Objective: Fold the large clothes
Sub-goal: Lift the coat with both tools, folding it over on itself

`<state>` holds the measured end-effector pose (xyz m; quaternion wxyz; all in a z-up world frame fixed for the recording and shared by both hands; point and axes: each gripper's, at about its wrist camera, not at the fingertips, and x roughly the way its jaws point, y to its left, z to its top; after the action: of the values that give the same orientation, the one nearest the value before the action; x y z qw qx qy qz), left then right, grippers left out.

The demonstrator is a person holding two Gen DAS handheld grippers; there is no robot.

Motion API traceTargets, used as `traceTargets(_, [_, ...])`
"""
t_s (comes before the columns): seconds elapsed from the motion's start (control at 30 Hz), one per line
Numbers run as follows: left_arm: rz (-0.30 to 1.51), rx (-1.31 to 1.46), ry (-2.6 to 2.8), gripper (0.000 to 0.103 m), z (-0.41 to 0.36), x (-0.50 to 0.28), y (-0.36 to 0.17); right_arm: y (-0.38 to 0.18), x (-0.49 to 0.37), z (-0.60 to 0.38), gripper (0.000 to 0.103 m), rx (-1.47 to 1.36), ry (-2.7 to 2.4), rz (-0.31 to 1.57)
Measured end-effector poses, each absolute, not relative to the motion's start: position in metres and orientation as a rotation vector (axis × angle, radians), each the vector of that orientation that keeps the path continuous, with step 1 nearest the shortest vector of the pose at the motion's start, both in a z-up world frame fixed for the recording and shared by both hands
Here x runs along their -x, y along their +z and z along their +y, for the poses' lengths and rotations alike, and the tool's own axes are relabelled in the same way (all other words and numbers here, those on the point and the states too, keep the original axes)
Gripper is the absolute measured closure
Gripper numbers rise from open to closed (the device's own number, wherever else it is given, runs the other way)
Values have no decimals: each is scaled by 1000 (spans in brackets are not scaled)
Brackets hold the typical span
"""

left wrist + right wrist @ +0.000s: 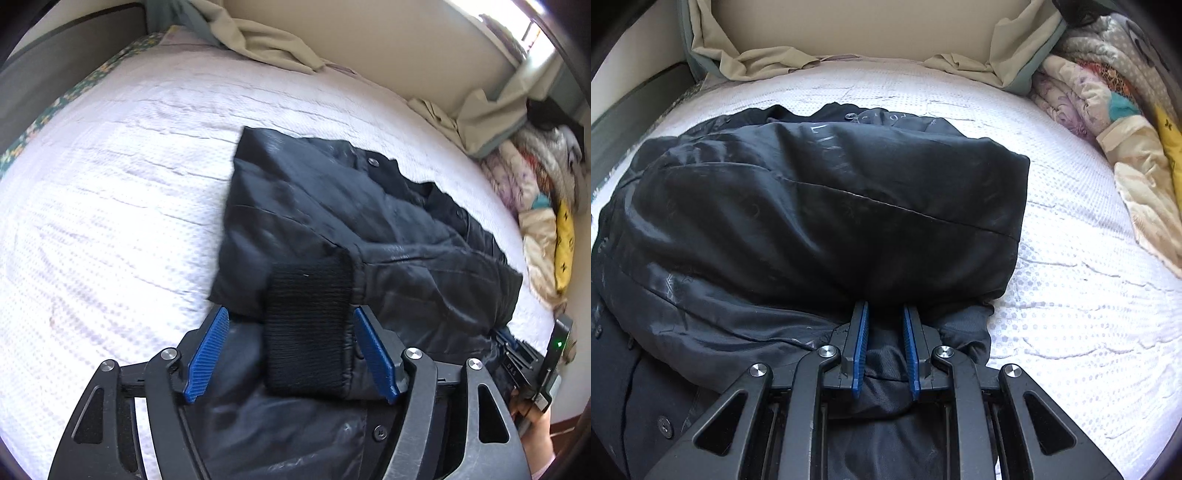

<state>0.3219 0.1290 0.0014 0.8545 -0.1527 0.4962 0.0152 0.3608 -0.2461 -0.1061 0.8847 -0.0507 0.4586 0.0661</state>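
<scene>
A black padded jacket point(369, 206) lies folded over on the white textured bedspread point(110, 192). Its ribbed knit sleeve cuff point(306, 332) sits between the blue pads point(207, 354) of my left gripper point(290, 312), which stands open; the left pad is well clear of the cuff and the right pad is just beside it. In the right wrist view the jacket point(812, 206) fills the left and middle. My right gripper point(885, 306) is shut on a bunch of the jacket's dark fabric at its near edge. That gripper's body point(532, 365) and a hand show at the lower right of the left wrist view.
Crumpled beige sheets point(757, 59) lie along the wall at the far edge of the bed. A pile of patterned bedding point(1108, 103) is stacked at the right. A dark bed frame point(55, 66) borders the left side. Bare bedspread point(1071, 314) lies right of the jacket.
</scene>
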Motion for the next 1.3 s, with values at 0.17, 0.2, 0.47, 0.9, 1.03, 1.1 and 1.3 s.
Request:
traceTargets(0.17, [1052, 383, 26, 29, 149, -313, 1, -60, -338, -273, 46, -183, 238, 997])
traceTargets(0.2, [1054, 386, 21, 29, 151, -311, 2, -49, -326, -279, 43, -232, 267, 988])
traceTargets(0.47, [1065, 361, -42, 28, 148, -289, 15, -29, -221, -318, 31, -368, 370, 946])
traceTargets(0.9, [1317, 456, -112, 24, 176, -197, -12, -101, -160, -359, 29, -640, 355, 1175])
traceTargets(1.03, [1376, 518, -138, 24, 185, -168, -35, -118, -152, -357, 29, -687, 363, 1226])
traceTargets(1.1, [1405, 510, -138, 24, 186, -158, -46, -124, -148, -354, 29, -691, 369, 1237])
traceTargets(1.3, [1443, 590, -218, 23, 183, -139, -58, -136, -145, -344, 28, -712, 446, 1298])
